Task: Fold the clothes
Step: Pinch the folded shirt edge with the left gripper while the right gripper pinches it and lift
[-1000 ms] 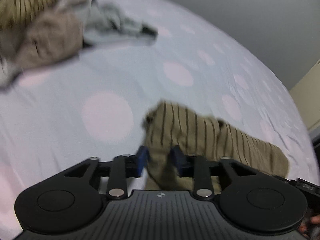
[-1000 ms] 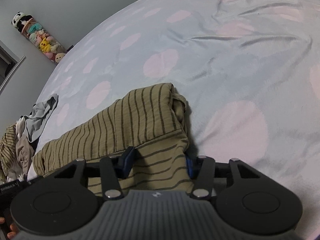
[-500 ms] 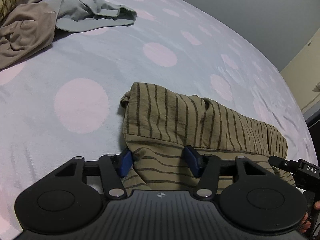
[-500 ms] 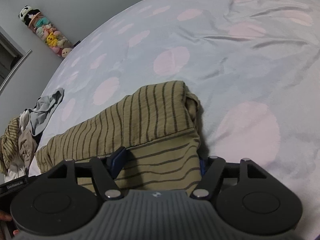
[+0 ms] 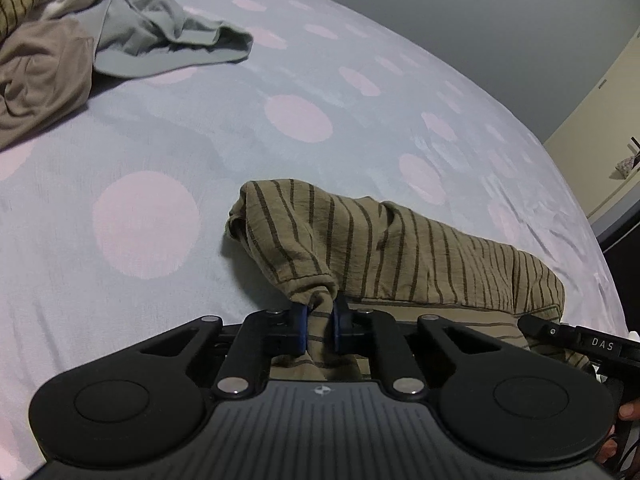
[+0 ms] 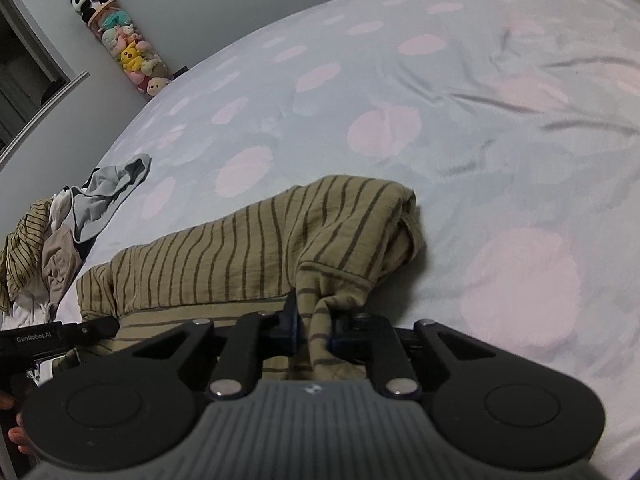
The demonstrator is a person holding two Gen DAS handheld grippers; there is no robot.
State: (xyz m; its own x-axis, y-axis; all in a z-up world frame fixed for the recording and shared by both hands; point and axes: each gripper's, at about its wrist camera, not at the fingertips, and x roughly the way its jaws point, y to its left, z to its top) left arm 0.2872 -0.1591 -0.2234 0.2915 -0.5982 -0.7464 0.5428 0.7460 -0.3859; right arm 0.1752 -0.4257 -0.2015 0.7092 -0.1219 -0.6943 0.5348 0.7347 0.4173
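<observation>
An olive garment with dark stripes [image 5: 400, 248] lies partly folded on the pale blue bed sheet with pink dots [image 5: 200, 128]. My left gripper [image 5: 320, 326] has its jaws closing on a bunched hem at the garment's near left end; the blue pads pinch the cloth. In the right wrist view the same striped garment [image 6: 256, 248] stretches leftward, and my right gripper [image 6: 314, 328] has its jaws closing on the bunched near right corner, with cloth squeezed between the pads. Each gripper shows at the other view's edge.
A heap of unfolded clothes, tan, grey-green [image 5: 160, 36] and striped, sits at the far left [image 6: 44, 248]. A tube of plush toys [image 6: 128, 52] stands against the grey wall. The sheet [image 6: 500, 120] is wrinkled to the right. Fingers of a hand show at the lower corner [image 5: 628, 412].
Both grippers went from open around the garment's near edge to pinched on it, gathering the cloth into a bunch between the pads. The hem now lifts slightly.
</observation>
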